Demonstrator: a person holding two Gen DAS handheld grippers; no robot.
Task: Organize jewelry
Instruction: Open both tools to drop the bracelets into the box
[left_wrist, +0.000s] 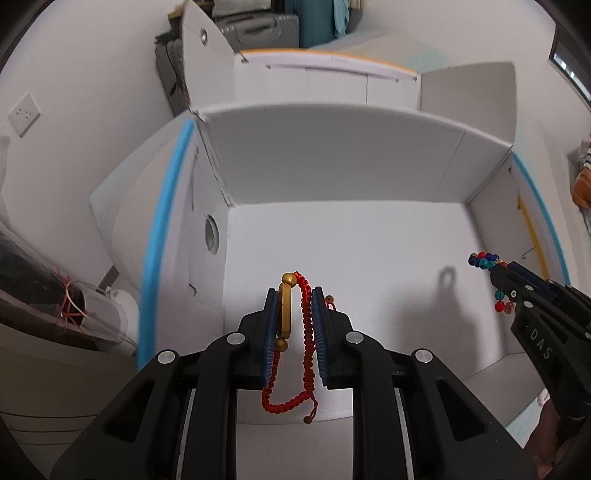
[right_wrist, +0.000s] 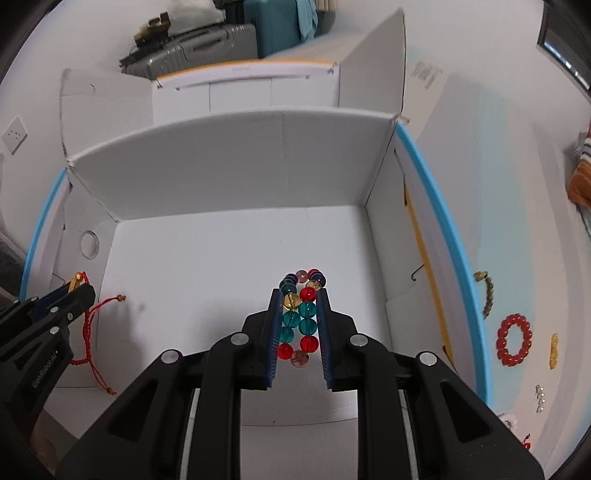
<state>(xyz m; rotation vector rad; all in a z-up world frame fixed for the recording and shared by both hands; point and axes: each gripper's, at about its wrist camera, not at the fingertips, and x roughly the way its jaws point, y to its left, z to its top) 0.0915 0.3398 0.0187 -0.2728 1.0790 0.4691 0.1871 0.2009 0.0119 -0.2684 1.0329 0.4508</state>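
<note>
Left claw (left_wrist: 294, 295): clamped on a red cord bracelet (left_wrist: 308, 343) (gold charm on it)
Right claw (right_wrist: 297, 295): gripped a glass bead bracelet (right_wrist: 300, 317)
Both: hung over the white box (right_wrist: 229, 177)

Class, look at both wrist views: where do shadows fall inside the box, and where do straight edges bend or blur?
Left wrist view: a soft shadow lies on the box floor, and the blue edge is bowed and smeared. Right wrist view: a faint shadow beside the red cord bracelet; box walls curve; corners go black.
</note>
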